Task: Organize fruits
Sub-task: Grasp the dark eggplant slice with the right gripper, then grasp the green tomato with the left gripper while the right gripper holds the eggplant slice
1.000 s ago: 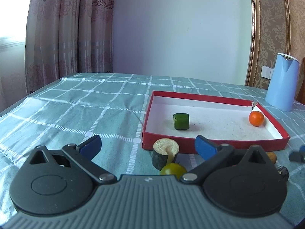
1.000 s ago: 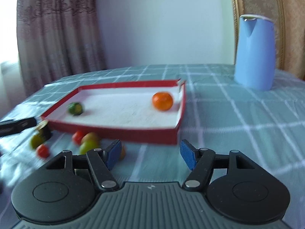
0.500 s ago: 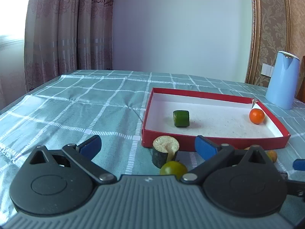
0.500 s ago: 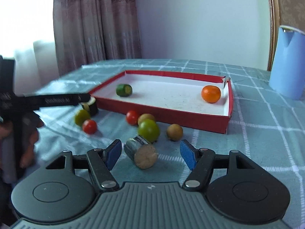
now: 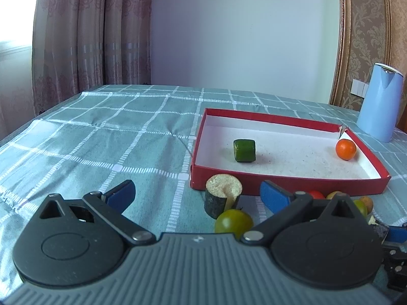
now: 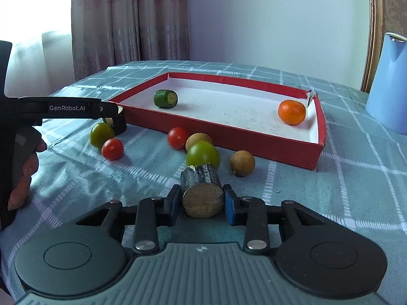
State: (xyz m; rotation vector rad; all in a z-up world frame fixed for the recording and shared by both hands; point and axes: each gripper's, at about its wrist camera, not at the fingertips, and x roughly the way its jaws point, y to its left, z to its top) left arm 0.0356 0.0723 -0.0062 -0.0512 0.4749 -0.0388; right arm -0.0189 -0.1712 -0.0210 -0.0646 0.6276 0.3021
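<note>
A red box (image 5: 287, 179) (image 6: 229, 132) on the checked tablecloth holds a green cucumber piece (image 5: 244, 150) (image 6: 165, 98) and an orange (image 5: 345, 149) (image 6: 291, 113). My right gripper (image 6: 202, 202) is shut on a dark cucumber chunk (image 6: 202, 193) on the cloth in front of the box. My left gripper (image 5: 197, 194) is open and empty; another cucumber chunk (image 5: 222, 198) and a green tomato (image 5: 233, 222) lie between its fingers. Red tomatoes (image 6: 112, 149), a green tomato (image 6: 202, 153) and brown fruits (image 6: 242, 163) lie loose in front of the box.
A blue kettle (image 5: 380, 101) (image 6: 389, 84) stands to the right of the box. Curtains hang behind the table's far left edge. The left gripper's arm (image 6: 68, 108) and the hand holding it show at the left of the right wrist view.
My right gripper has moved up to the dark cucumber chunk and closed on it. My left gripper has stayed open and nearly still.
</note>
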